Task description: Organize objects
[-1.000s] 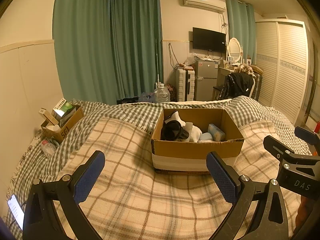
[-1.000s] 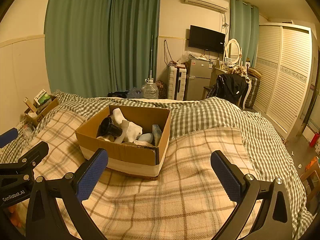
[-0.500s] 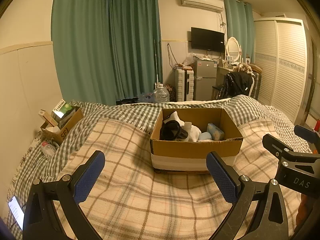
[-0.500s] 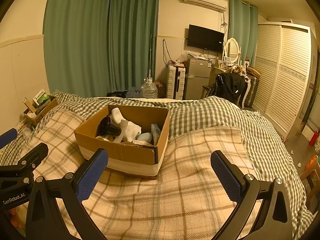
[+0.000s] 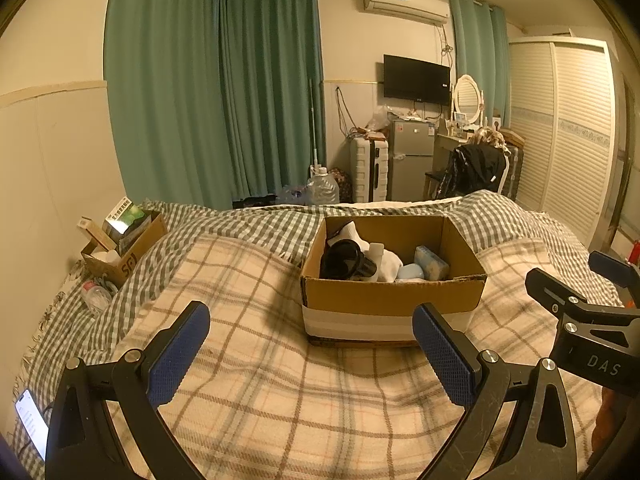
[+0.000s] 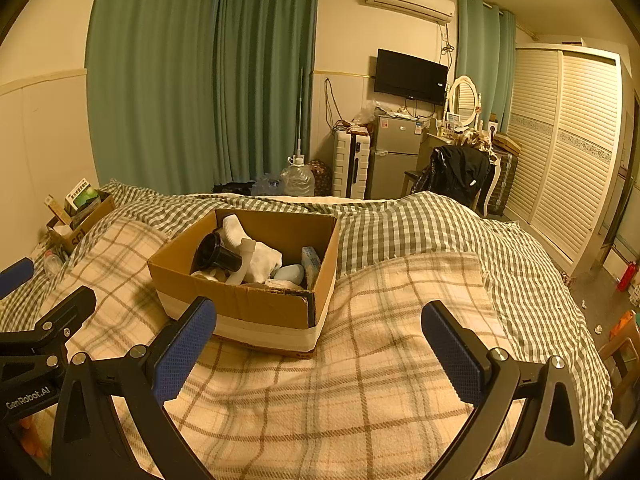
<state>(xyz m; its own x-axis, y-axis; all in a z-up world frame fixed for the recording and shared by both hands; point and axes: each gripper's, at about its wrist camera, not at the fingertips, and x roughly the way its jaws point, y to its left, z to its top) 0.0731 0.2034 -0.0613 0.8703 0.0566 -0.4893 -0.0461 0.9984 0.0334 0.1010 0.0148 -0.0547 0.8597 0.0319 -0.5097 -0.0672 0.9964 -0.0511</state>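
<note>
An open cardboard box (image 5: 394, 300) of jumbled items sits on the bed's plaid blanket (image 5: 256, 380); both the left claw (image 5: 310, 354) and right claw (image 6: 320, 354) hover just before it, spread wide and empty, best lowered straight in from above.

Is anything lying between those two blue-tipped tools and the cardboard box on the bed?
Nothing visible does. Between the left tool and the cardboard box there is only bare plaid blanket. The same holds for the right tool, though the box sits to its left rather than straight ahead. Both tools are open and hold nothing.
</note>
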